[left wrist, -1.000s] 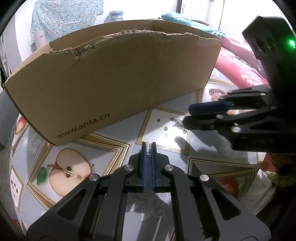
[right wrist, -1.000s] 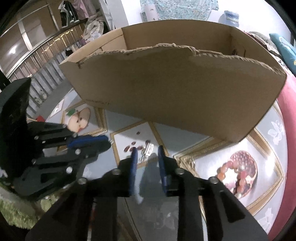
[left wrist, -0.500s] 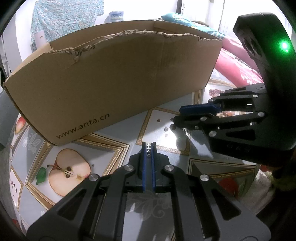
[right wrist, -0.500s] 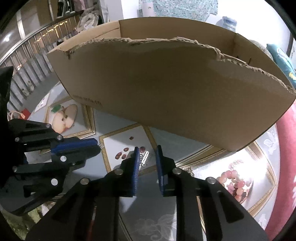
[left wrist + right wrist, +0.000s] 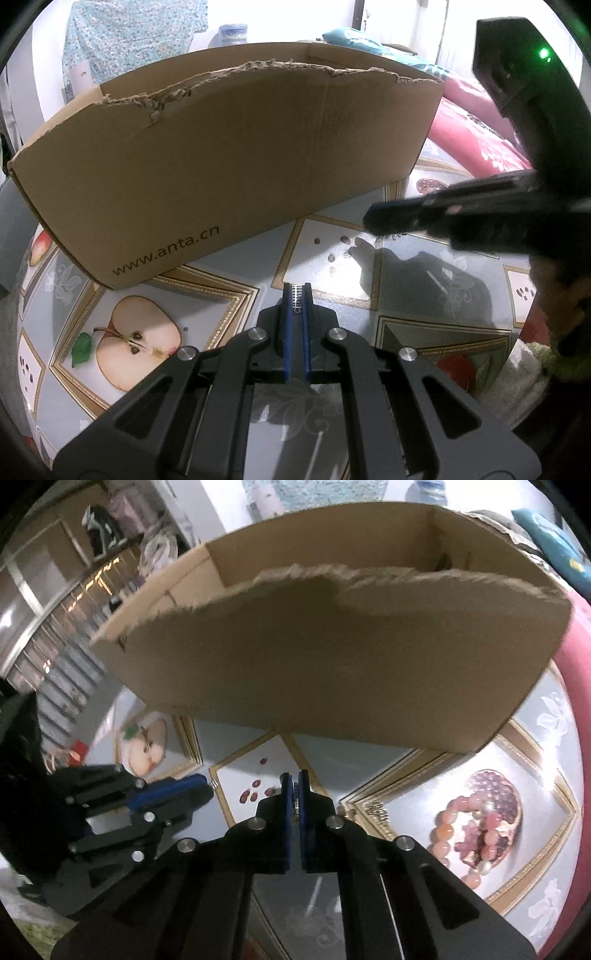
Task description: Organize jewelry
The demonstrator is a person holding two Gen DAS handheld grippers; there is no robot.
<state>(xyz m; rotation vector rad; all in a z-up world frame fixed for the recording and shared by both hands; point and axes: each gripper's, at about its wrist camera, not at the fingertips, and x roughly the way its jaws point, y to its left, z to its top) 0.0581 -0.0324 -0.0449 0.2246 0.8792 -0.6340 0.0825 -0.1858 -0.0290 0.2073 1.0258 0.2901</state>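
Note:
My left gripper point(image 5: 296, 286) is shut on a small silver studded piece point(image 5: 296, 300), held just above the fruit-print tablecloth point(image 5: 229, 291). The left gripper point(image 5: 207, 792) shows at the left of the right wrist view too. My right gripper point(image 5: 294, 777) is closing its jaws, and the blue pads pinch a second small silver piece point(image 5: 294, 797) low over the cloth. From the left wrist view the right gripper point(image 5: 371, 225) reaches in blurred from the right. A pink bead bracelet point(image 5: 454, 834) lies on the pomegranate print. A small metal chain piece point(image 5: 376, 808) lies right of my right fingers.
A big open cardboard box point(image 5: 240, 166) with a torn top edge stands just behind both grippers and fills the far side of the table. A red cushion point(image 5: 480, 122) lies past its right end. Railings point(image 5: 55, 657) stand to the far left.
The right gripper's fingers went from apart around the silver piece on the cloth to closed on it, and the gripper rolled a little. The left gripper kept still, shut on its piece.

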